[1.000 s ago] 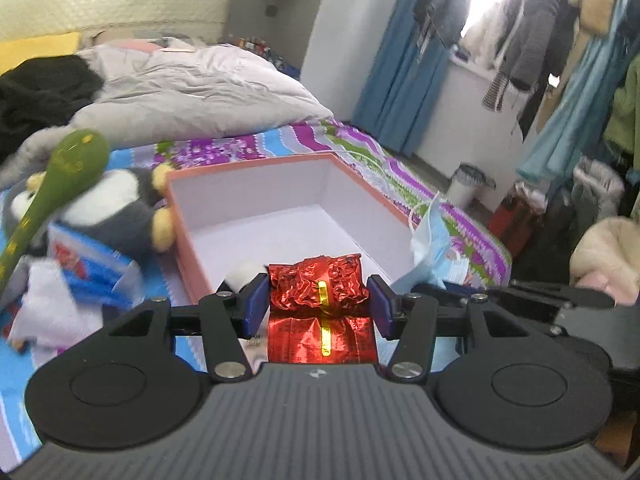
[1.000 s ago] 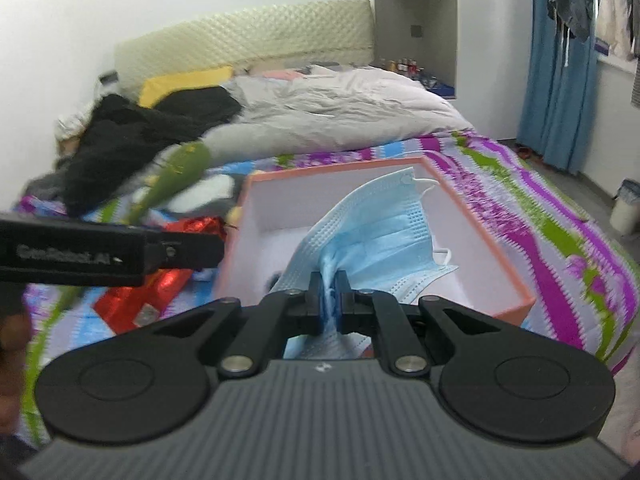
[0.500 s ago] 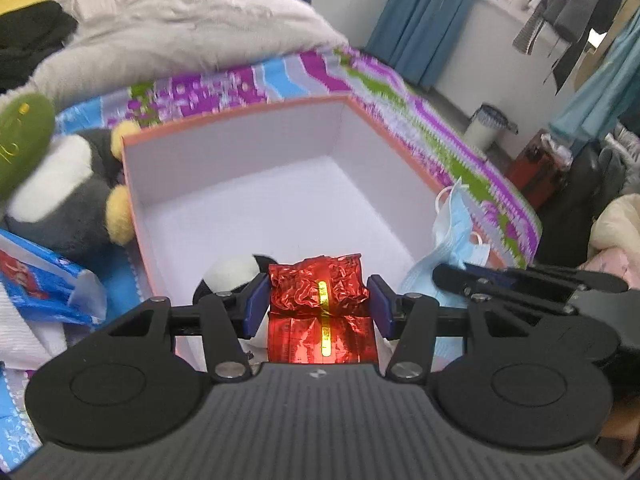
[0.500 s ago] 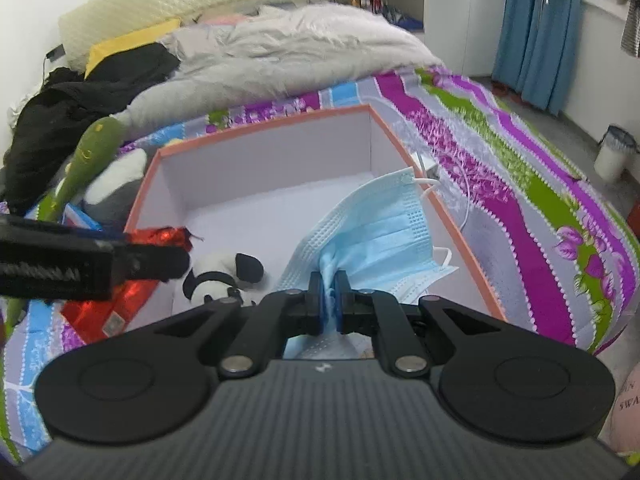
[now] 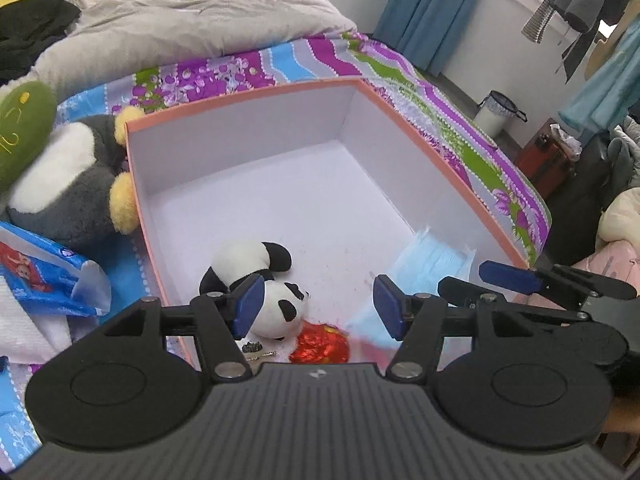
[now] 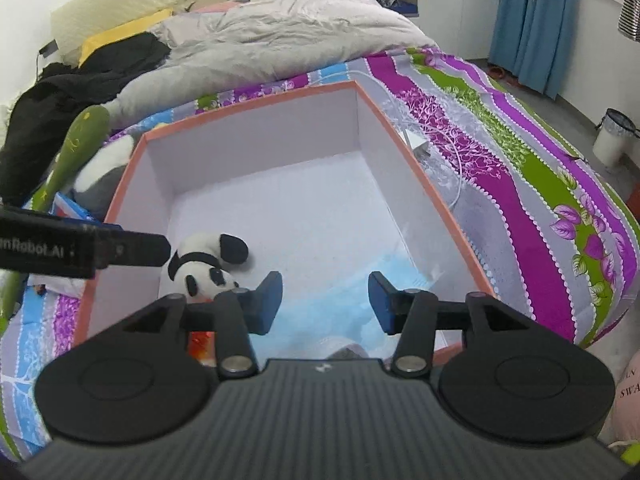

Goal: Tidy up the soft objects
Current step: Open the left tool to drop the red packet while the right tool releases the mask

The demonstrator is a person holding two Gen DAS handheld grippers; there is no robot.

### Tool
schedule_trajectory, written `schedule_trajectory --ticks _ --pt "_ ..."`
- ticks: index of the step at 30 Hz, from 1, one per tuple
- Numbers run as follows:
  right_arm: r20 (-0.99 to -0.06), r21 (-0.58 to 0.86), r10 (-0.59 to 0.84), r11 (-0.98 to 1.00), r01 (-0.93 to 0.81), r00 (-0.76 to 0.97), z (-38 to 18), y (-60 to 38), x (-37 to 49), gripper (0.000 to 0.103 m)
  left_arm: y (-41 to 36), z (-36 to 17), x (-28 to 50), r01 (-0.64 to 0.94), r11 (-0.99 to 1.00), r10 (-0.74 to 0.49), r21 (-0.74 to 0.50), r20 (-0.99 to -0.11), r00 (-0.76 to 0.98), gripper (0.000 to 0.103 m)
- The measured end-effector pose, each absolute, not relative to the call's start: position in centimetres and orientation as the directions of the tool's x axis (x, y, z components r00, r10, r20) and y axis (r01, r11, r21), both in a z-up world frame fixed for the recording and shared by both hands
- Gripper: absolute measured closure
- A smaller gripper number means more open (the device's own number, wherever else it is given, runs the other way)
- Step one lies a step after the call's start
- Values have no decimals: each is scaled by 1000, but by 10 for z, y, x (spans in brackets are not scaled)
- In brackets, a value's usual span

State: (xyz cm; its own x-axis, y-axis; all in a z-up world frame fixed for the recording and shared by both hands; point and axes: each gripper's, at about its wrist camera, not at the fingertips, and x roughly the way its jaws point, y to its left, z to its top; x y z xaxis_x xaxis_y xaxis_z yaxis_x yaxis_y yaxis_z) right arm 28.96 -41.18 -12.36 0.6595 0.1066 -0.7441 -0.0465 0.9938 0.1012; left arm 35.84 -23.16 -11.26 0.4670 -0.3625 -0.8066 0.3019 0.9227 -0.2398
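An orange-rimmed white box (image 5: 248,96) (image 6: 256,100) sits on the bed. Inside lie a small panda plush (image 5: 260,280) (image 6: 204,268), a red foil packet (image 5: 320,346) (image 6: 198,340) and a blue face mask (image 5: 424,264) (image 6: 332,308). My left gripper (image 5: 316,306) hangs over the box's near end, its jaws opening, nothing pressed between them; the red packet lies just below. My right gripper (image 6: 324,302) is also opening above the blurred mask, which no pad presses. The right gripper shows at the right of the left wrist view (image 5: 516,276).
A grey penguin plush (image 5: 68,184), a green plush (image 5: 20,120) and a blue packet (image 5: 44,276) lie left of the box. A grey duvet (image 6: 272,36) and black clothes (image 6: 72,76) fill the bed's far end. A white charger cable (image 6: 424,148) lies right of the box.
Both grippers moved over the box and tipped down. The left let go of the red packet and the right let go of the mask; both now lie in the box.
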Motion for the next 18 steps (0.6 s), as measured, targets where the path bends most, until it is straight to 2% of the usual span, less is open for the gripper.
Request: schedule_trajectory --ticks 7,18 --pt "-688 129 136 990 -65 713 -113 -408 262 53 -226 -94 325 348 921 -351 -174 -758 549 37" --pt "-578 141 175 983 -114 797 -101 -387 206 53 -199 -71 257 354 920 -369 -165 -663 651 37"
